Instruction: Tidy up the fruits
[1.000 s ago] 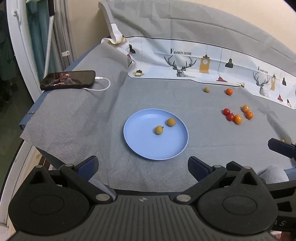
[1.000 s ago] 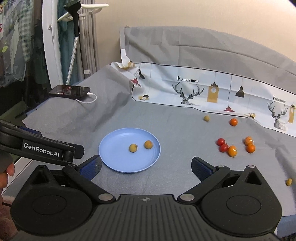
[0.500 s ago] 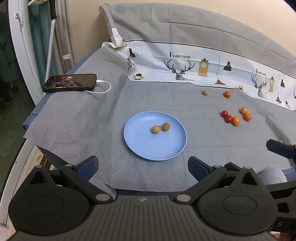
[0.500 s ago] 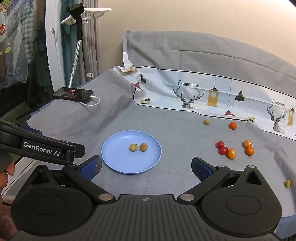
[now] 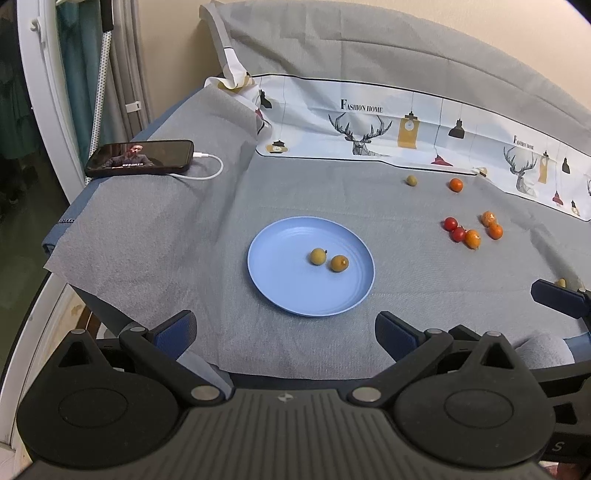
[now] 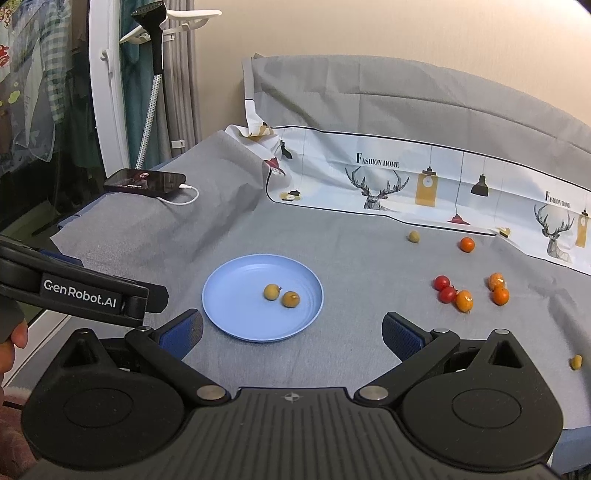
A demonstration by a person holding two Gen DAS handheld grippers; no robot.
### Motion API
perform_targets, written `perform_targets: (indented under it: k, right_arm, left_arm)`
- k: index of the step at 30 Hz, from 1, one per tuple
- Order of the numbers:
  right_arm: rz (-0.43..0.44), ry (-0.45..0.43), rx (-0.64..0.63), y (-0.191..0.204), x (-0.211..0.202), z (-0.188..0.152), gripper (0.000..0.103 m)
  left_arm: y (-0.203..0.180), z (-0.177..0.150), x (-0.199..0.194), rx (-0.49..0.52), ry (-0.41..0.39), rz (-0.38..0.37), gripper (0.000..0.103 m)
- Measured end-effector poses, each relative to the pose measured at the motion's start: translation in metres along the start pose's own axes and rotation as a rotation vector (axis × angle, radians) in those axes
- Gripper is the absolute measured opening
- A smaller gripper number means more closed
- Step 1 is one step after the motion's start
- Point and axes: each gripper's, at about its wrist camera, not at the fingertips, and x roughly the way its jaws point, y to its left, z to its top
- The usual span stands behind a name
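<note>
beige wall, grey-covered table, curtains

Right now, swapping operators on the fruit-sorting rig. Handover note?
Left hand-held gripper: open, empty, near edge of the table, in front of the blue plate.
Right hand-held gripper: open, empty, also short of the plate.
Done: two yellow-green fruits lie on the plate, side by side.
Left on the grey cloth: one yellow-green fruit far back, another at the right edge, a lone orange fruit, and the red-and-orange cluster.
Phone back left, not part of the job.
</note>
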Motion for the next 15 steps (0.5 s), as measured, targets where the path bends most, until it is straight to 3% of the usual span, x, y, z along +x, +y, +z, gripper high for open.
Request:
perform_targets:
  k: [15]
  right_arm:
    - [0.006,0.028,0.015,-0.0041,0.0072,-0.0023,0.102]
  left_arm:
    - [0.0009,-0.0006,0.0103,0.002,0.027,-0.002,0.103]
